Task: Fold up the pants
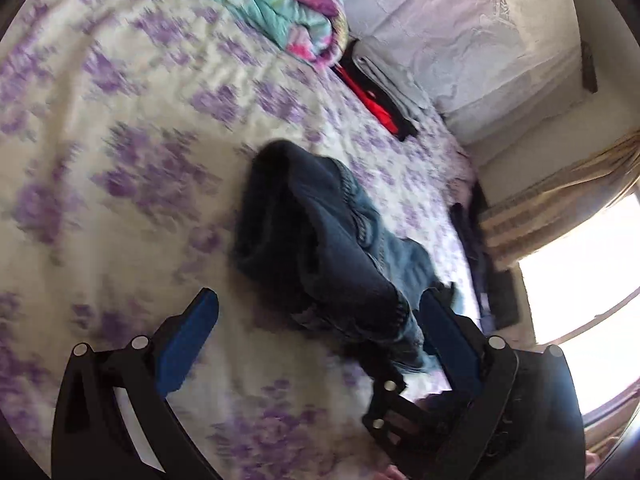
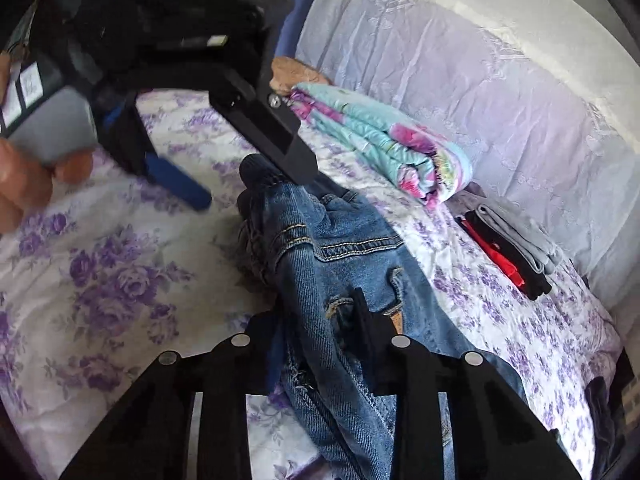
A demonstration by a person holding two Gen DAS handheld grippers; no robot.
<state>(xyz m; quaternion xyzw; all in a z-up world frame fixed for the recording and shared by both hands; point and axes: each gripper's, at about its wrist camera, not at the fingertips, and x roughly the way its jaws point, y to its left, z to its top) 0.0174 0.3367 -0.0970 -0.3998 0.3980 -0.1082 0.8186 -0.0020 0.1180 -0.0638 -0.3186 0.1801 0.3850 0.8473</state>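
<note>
Blue denim pants (image 2: 344, 264) lie bunched in a long heap on the purple-flowered bedsheet (image 2: 112, 280), with a dark rolled end (image 2: 256, 172) at the far side. My right gripper (image 2: 320, 320) is shut on the near denim edge, which is pinched between its fingers. In the left wrist view the pants (image 1: 312, 232) run from the middle toward the lower right. My left gripper (image 1: 320, 296) stands wide open, its blue pads (image 1: 192, 336) on either side of the heap and not pressing on it. The right wrist view shows the left gripper (image 2: 256, 190) hovering over the dark far end.
A folded turquoise and pink quilt (image 2: 384, 144) lies at the back against a lilac pillow (image 2: 500, 80). A folded stack of grey, black and red clothes (image 2: 516, 252) sits beside it. A bright window (image 1: 580, 300) is past the bed's edge. A hand (image 2: 24, 184) holds the left gripper.
</note>
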